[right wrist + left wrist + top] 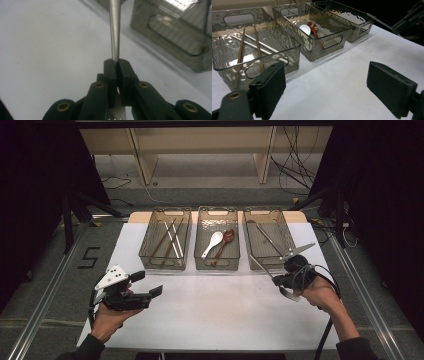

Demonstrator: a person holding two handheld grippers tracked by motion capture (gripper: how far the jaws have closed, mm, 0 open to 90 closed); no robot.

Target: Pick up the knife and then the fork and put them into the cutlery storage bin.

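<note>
My right gripper (pixel 278 280) is shut on a metal fork (pixel 261 266), held above the white table just in front of the right-hand bin (pixel 262 211). In the right gripper view the jaws (pixel 117 61) pinch the fork's handle (pixel 114 30), which runs away from the camera, with its tines (pixel 116 116) behind the pads. My left gripper (pixel 147 283) hovers over the table's near left, open, with nothing between its fingers (pixel 270 87). It faces the three bins.
Three smoky clear bins stand in a row at the table's far side. The left bin (pixel 165 266) holds brown and white chopsticks (pixel 172 237). In the middle bin (pixel 216 266) lie a white spoon (pixel 214 241) and a brown spoon (pixel 226 239). A metal utensil (pixel 270 239) rests in the right bin.
</note>
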